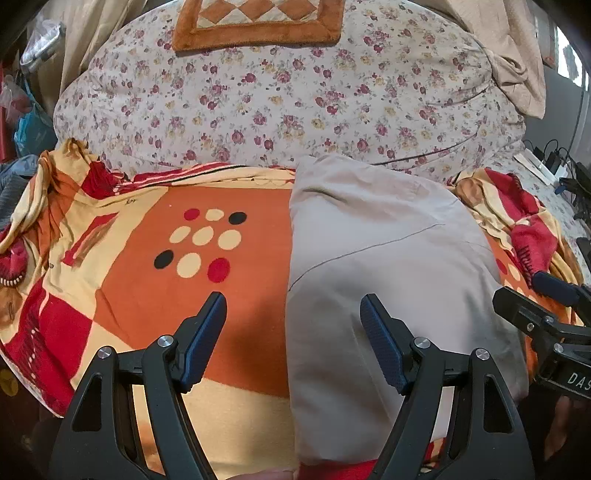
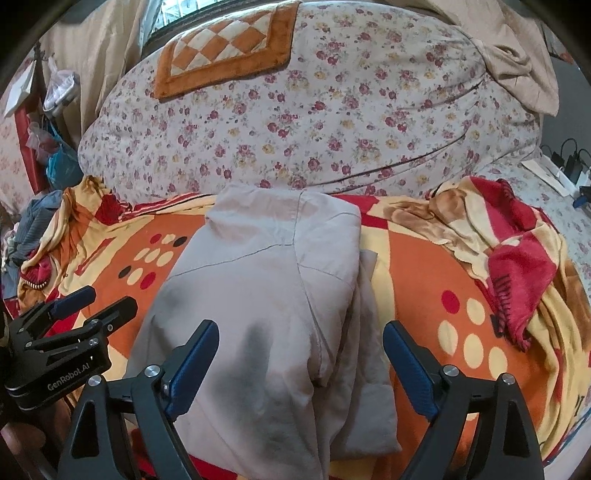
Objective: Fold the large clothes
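A pale beige garment (image 1: 388, 266) lies folded into a long strip on the orange, red and yellow blanket (image 1: 155, 295). It also shows in the right wrist view (image 2: 266, 295), with a narrower layer sticking out along its right side. My left gripper (image 1: 293, 306) is open and empty, above the garment's left edge. My right gripper (image 2: 301, 336) is open and empty, above the garment's near part. The right gripper also shows in the left wrist view (image 1: 532, 295), and the left gripper shows in the right wrist view (image 2: 99, 299).
A big floral duvet (image 1: 280, 107) is heaped behind the blanket, with an orange checkered mat (image 1: 258, 26) on top. The blanket's bunched red edge (image 2: 517, 273) lies at the right. Chargers and cables (image 1: 554, 166) sit at the far right. Bags and clutter (image 1: 26, 122) are at the left.
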The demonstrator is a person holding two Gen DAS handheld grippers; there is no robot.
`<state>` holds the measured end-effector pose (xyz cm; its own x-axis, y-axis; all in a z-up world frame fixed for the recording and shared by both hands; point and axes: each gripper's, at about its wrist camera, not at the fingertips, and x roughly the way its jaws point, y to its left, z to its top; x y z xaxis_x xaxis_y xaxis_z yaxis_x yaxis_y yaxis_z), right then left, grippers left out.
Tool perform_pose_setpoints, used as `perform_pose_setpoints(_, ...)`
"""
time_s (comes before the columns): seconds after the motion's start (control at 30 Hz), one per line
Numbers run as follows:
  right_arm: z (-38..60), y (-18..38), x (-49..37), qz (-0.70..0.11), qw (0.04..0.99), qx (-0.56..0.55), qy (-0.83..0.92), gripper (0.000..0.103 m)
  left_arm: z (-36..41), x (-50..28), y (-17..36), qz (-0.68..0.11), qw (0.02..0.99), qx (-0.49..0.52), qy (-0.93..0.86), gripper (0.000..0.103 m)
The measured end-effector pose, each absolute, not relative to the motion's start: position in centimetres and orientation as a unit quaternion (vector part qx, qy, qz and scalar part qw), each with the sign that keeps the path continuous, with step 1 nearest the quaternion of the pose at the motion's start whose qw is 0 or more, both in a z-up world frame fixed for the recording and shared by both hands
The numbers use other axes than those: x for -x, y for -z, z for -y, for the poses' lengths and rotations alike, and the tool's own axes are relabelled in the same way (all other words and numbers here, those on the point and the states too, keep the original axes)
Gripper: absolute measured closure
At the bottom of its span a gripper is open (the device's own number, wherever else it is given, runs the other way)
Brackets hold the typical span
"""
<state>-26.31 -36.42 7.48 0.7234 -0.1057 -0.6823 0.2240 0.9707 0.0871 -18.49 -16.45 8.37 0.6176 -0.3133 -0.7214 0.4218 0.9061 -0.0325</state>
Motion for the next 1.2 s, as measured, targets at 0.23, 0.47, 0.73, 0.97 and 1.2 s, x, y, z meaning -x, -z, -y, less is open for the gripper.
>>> perform_pose_setpoints(0.23, 36.0, -7.4, 26.2, -0.362, 0.924, -0.081, 0.092, 0.014, 16.7, 18.5, -8.0, -0.390, 0.894, -0.075, 0.207, 0.028)
perform_pose_setpoints(0.47, 35.9, -7.1, 26.0, -0.368, 0.922, -0.083, 0.091, 0.014, 16.8, 18.6, -7.8, -0.392, 0.893, -0.075, 0.207, 0.028)
perform_pose_setpoints(0.73, 35.8, -6.7, 25.7, -0.375, 0.919, -0.081, 0.091, 0.014, 16.8, 18.5, -7.3, -0.397, 0.890, -0.075, 0.209, 0.028)
perform_pose_setpoints(0.97, 35.8, -6.6, 25.6, -0.377, 0.918, -0.081, 0.090, 0.014, 16.9, 18.5, -7.1, -0.400, 0.889, -0.077, 0.209, 0.028)
perform_pose_setpoints(1.2, 35.9, -6.5, 25.6, -0.377, 0.918, -0.085, 0.090, 0.014, 16.9, 18.5, -7.0, -0.401, 0.889, -0.078, 0.209, 0.028)
